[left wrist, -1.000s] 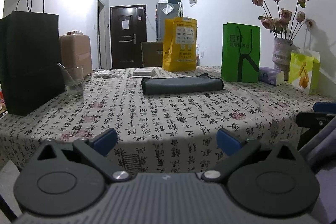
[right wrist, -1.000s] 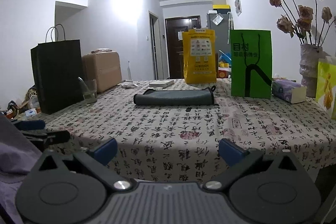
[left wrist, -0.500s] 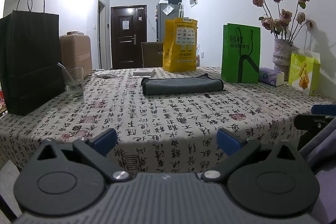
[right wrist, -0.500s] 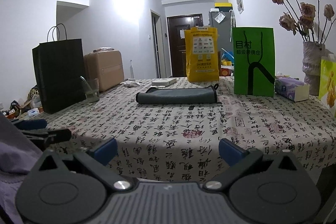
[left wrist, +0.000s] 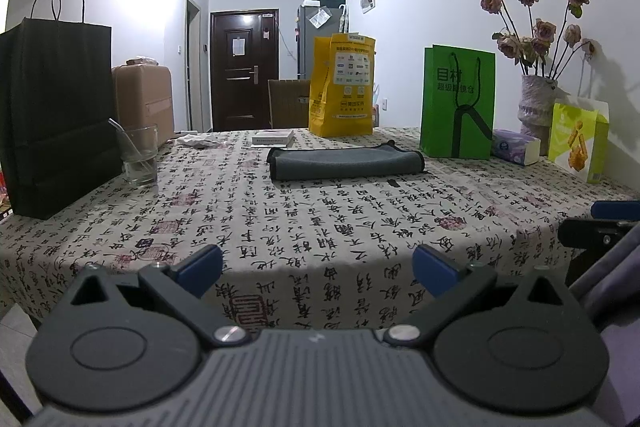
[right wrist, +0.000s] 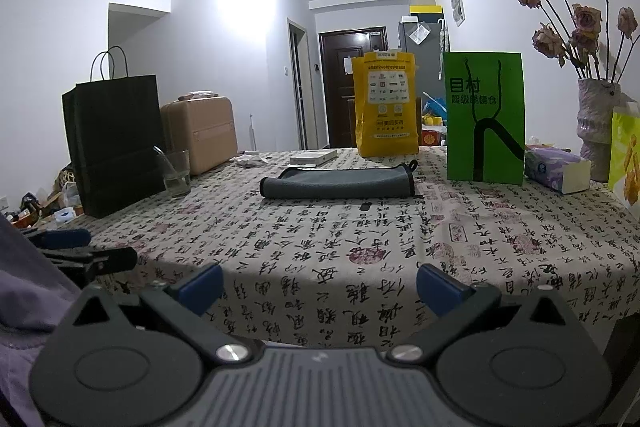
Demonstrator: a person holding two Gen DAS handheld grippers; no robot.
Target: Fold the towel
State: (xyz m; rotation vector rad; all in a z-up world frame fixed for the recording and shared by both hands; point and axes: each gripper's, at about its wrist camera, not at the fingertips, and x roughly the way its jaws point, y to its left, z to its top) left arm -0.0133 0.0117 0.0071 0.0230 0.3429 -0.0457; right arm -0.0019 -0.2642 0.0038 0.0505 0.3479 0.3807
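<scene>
Towel (left wrist: 346, 164): grey w/ dark trim, lying flat on the table (left wrist: 280, 219) toward the far side, roughly centre. Shape is a long narrow band w/ a rounded near edge, so prob. already folded at least once lengthwise. Layer count can't be read at this low angle.
Towel loop (right wrist: 413, 165): small hang tab sticks up at the right end.
Small dark bit (right wrist: 364, 206): on the cloth just near side of towel. Too small to ID.
Left gripper (left wrist: 318, 265): jaws spread wide, nothing between the blue pads. Held at the near table edge, well apart from towel.
Right gripper (right wrist: 319, 283): same, fingers apart and empty, at the near edge. Also well apart from towel.
Neighbours: green bag (left wrist: 457, 101) just right of towel's far end, yellow bag (left wrist: 342, 85) behind it, tissue box (left wrist: 516, 147) further right. Glass (left wrist: 137, 155) and black bag (left wrist: 56, 115) well to the left. None touch the towel.
Done: looks like 1+ fold in, edges fairly neat. Might even be the finished state, can't say.
Left: if more is wanted, a crosswise fold, end to end. Would need both grippers to reach far over the table and pinch the corners.
Risk: green bag stands close to the right end. Could get knocked.
</scene>
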